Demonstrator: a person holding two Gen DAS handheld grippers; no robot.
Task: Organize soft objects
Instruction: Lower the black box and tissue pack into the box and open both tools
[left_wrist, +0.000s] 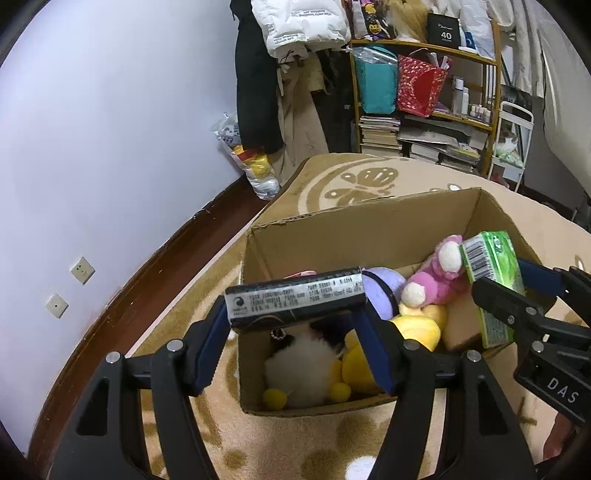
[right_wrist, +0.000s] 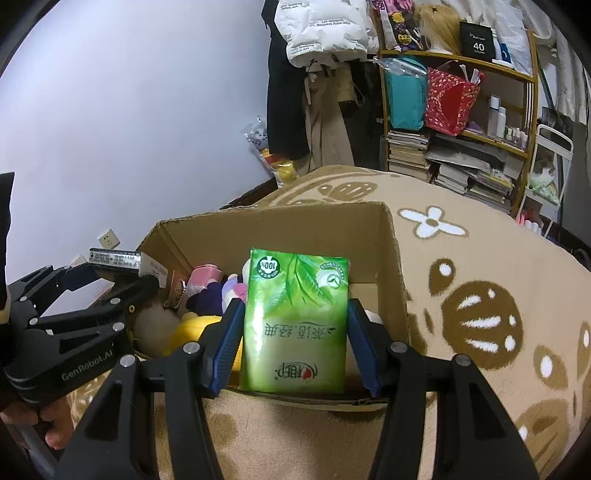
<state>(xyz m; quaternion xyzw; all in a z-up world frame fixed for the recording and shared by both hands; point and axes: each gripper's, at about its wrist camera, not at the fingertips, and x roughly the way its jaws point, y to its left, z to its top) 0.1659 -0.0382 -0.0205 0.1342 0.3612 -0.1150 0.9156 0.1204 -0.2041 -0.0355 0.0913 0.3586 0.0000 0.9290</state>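
My left gripper (left_wrist: 293, 314) is shut on a black tissue pack (left_wrist: 295, 297) with a white label, held crosswise above the near left corner of an open cardboard box (left_wrist: 369, 214). Inside the box lie a pink plush (left_wrist: 436, 277), a purple one (left_wrist: 384, 291), a yellow one (left_wrist: 417, 325) and a white furry one (left_wrist: 299, 365). My right gripper (right_wrist: 295, 308) is shut on a green tissue pack (right_wrist: 295, 321), upright over the box's (right_wrist: 273, 225) near edge. The right wrist view shows the left gripper (right_wrist: 118, 275) with its black pack (right_wrist: 114, 258) at the left.
The box stands on a beige blanket (right_wrist: 480, 295) with brown and white patterns. Behind it are a wooden shelf (left_wrist: 424, 122) with books and bags, hanging clothes (left_wrist: 258, 92), and a plastic bag (left_wrist: 255, 162) on the floor by the white wall (left_wrist: 110, 129).
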